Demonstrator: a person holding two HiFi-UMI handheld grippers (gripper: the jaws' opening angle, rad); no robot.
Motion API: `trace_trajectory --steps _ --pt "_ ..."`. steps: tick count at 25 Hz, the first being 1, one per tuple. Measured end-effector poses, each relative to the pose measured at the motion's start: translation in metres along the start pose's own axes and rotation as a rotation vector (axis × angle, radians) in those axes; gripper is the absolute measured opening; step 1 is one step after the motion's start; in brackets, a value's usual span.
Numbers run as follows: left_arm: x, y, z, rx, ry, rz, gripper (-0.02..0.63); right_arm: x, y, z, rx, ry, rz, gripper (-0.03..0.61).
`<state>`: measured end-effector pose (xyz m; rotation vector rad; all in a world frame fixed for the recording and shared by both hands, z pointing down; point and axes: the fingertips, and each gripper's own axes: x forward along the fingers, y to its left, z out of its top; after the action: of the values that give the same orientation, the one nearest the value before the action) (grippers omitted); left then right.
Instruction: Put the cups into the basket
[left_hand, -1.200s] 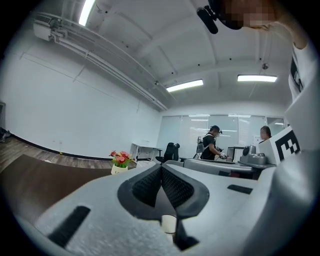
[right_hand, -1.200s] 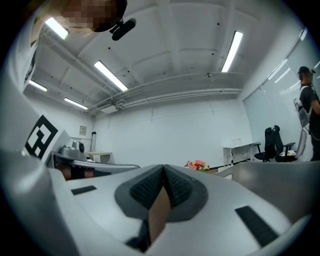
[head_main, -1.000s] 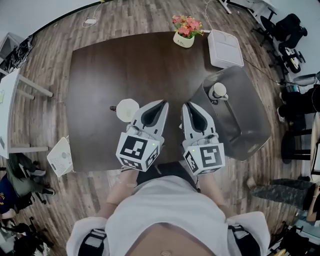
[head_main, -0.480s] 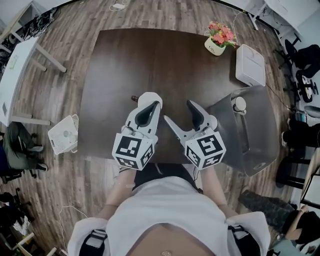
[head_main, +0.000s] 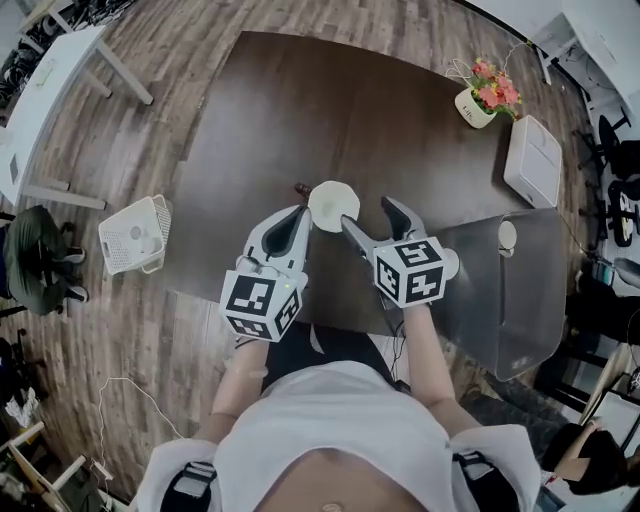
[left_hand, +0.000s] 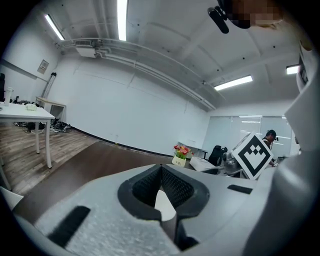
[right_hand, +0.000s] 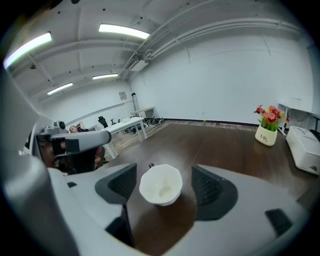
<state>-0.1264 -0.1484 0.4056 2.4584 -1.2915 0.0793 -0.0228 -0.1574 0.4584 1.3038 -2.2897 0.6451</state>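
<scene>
Progress: partly done, by my reading. One white round item, probably a cup, call it the stowed cup (head_main: 507, 237), sits inside the grey basket (head_main: 520, 320) at the bench's (head_main: 300, 110) 3 o'clock edge. One cup (head_main: 333, 205) is left on the bench, upright, mouth up, not yet gripped. No other cups in view.

Right gripper (head_main: 366, 212): jaws have just been opening and now stand spread. In the right gripper view the cup stands centred between them, clear of both pads. In the head view it lies at about 10 o'clock from the jaw tips, just beside the left-hand jaw.

Left gripper (head_main: 297, 213): jaws pressed together, holding nothing. It sits at 8 o'clock of the cup, just beside it. The white sliver past its pads is likely that cup.

Basket lies at 4 o'clock of the cup, well apart.

Left to do: close on the cup, carry it to the basket, release.
</scene>
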Motion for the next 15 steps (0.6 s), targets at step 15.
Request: trace_trajectory --steps 15 --pt "0.023 0.049 -0.057 -0.128 0.099 0.018 0.009 0.081 -0.027 -0.058 0.034 0.287 -0.029 0.339"
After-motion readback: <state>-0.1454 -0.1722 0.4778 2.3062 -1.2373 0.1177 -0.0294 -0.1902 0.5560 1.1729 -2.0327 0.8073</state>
